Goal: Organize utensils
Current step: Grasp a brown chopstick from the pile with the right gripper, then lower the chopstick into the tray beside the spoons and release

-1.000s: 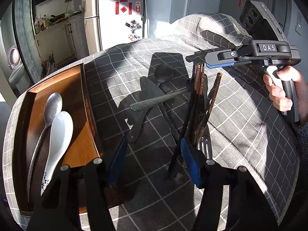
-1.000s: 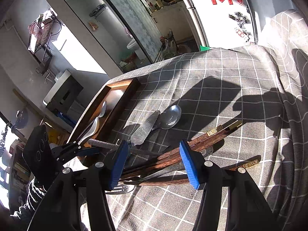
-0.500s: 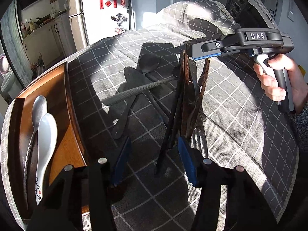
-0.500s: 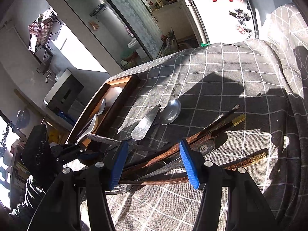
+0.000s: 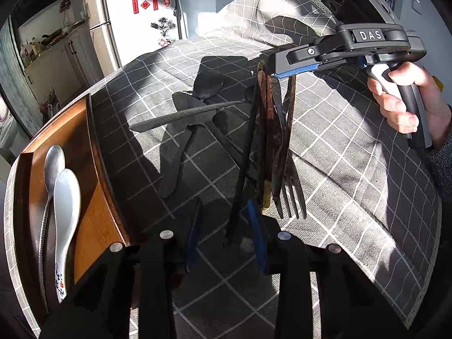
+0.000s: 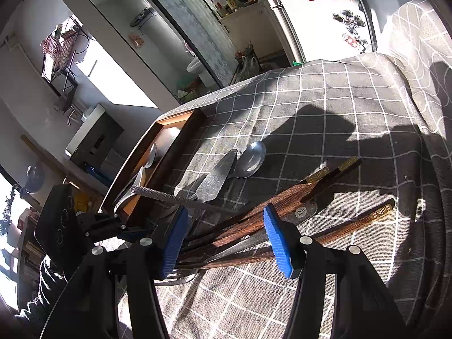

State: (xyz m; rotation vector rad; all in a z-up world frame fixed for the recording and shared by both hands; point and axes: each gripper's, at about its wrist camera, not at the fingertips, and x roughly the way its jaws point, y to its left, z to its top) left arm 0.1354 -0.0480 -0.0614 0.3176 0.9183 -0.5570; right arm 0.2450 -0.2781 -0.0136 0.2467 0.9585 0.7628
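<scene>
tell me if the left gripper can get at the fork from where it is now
Probably yes. The left gripper is open, and the fork has its tines right beside the right-hand pad. But wooden chopsticks lie packed against the fork's handle, so a clean grab of the fork alone looks awkward.

Grey checked tablecloth (image 5: pixel 353 175) over the table, hard sunlight and long shadows across it; silver fridge (image 5: pixel 135 19) behind, red stickers and magnets on the door; white cabinet (image 5: pixel 53 70) with bottles on its counter to the left; wire rack (image 6: pixel 60 53) on the white wall; bright window (image 6: pixel 8 220) at far left.
</scene>
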